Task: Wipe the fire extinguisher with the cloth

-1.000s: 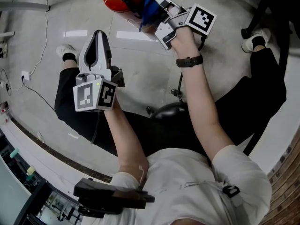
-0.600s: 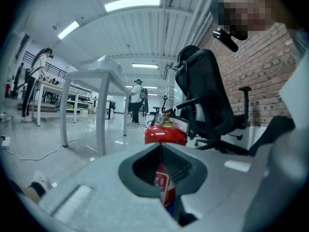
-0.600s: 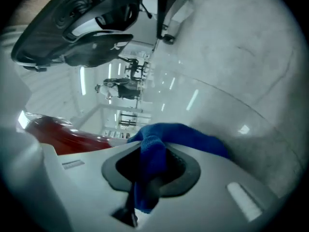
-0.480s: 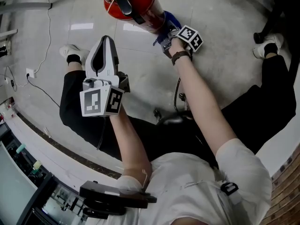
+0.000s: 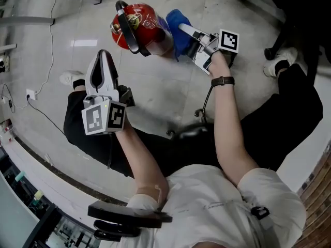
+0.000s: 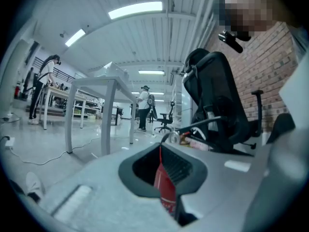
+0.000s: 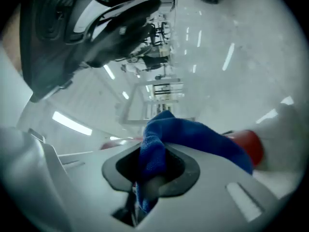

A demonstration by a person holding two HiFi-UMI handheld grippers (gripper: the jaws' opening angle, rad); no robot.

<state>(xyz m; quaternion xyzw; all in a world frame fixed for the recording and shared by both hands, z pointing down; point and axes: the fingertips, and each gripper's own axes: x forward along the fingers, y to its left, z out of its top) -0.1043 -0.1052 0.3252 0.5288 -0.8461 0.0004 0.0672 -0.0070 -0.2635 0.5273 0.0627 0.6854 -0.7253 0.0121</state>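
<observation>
**A:** Where does everything stand?

**B:** My right gripper (image 5: 185,32) is clenched on the blue cloth (image 5: 177,24), which looks pressed to the side of the fire extinguisher (image 5: 142,25). That stands on the floor (image 5: 155,87). My left gripper (image 5: 102,56) is closed on nothing, well apart from it.

**A:** What worries you?

**B:** Nothing braces the extinguisher, so I judge a hard sideways push could tip or skid it. Only a fold is pinched, too. Drag, or a snag on the black handle (image 5: 129,35), might pull the cloth free.

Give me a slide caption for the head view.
Right tool holds a blue cloth against the red cylindrical fire extinguisher; left tool, shut, hovers apart.
</observation>
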